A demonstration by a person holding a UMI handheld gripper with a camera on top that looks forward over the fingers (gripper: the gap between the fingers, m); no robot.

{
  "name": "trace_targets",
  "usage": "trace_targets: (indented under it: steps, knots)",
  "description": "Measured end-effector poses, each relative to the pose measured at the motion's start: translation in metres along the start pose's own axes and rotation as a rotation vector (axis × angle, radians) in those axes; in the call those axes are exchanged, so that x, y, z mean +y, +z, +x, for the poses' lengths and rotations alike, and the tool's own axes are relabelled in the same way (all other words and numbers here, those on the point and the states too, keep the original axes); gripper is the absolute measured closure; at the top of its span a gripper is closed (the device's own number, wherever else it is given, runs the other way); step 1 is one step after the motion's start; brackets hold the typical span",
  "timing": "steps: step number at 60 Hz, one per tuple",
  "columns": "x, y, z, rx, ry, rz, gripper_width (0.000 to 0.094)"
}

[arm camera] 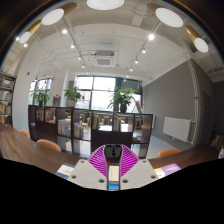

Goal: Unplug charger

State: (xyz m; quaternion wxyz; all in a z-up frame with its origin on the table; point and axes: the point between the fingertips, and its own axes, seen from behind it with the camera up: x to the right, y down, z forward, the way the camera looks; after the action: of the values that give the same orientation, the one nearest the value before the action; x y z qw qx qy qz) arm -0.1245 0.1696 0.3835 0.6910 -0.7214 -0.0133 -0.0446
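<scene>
My gripper points out into a room, raised above the tabletop. Its two fingers with magenta pads stand close together. A small dark block, seemingly the charger, is pinched between the fingertips. Below it, between the fingers, a narrow white and blue strip shows. No socket or cable is in view.
A dark low shelf unit crosses the room ahead, with potted plants on it and large windows behind. Orange-brown chair backs stand near the left. A white radiator is on the right wall.
</scene>
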Motion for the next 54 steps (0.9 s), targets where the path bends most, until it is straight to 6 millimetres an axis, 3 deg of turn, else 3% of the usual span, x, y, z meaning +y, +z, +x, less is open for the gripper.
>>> trace_targets:
  steps: [3, 4, 5, 7, 8, 11, 12, 14, 15, 18, 23, 32, 40, 43, 48, 54]
  knots:
    - [0.006, -0.006, 0.038, 0.038, -0.032, -0.002, 0.0814]
    - [0.017, -0.007, 0.047, 0.041, -0.037, -0.011, 0.0806]
    - [0.021, -0.02, 0.056, 0.042, -0.04, -0.025, 0.0794]
    - [0.043, -0.013, 0.08, 0.036, -0.025, -0.06, 0.0785]
    - [0.066, 0.001, 0.086, 0.029, -0.012, -0.086, 0.0781]
    - [0.125, 0.008, 0.1, 0.011, 0.004, -0.174, 0.0779]
    - [0.14, -0.002, 0.102, 0.003, 0.0, -0.201, 0.0766]
    - [0.177, 0.003, 0.114, 0.003, -0.006, -0.257, 0.0759]
    - [0.21, 0.001, 0.114, 0.009, -0.006, -0.288, 0.076]
    - [0.246, 0.012, 0.134, 0.015, -0.009, -0.379, 0.076]
    - [0.306, 0.012, 0.141, 0.018, 0.027, -0.463, 0.0737]
    - [0.36, 0.012, 0.145, -0.026, 0.096, -0.517, 0.0727]
    - [0.393, 0.008, 0.146, -0.043, 0.07, -0.59, 0.0677]
    - [0.393, 0.008, 0.145, -0.05, 0.059, -0.588, 0.0632]
    - [0.382, 0.004, 0.146, -0.05, 0.05, -0.582, 0.0415]
    - [0.338, -0.007, 0.146, -0.051, 0.029, -0.538, 0.0126]
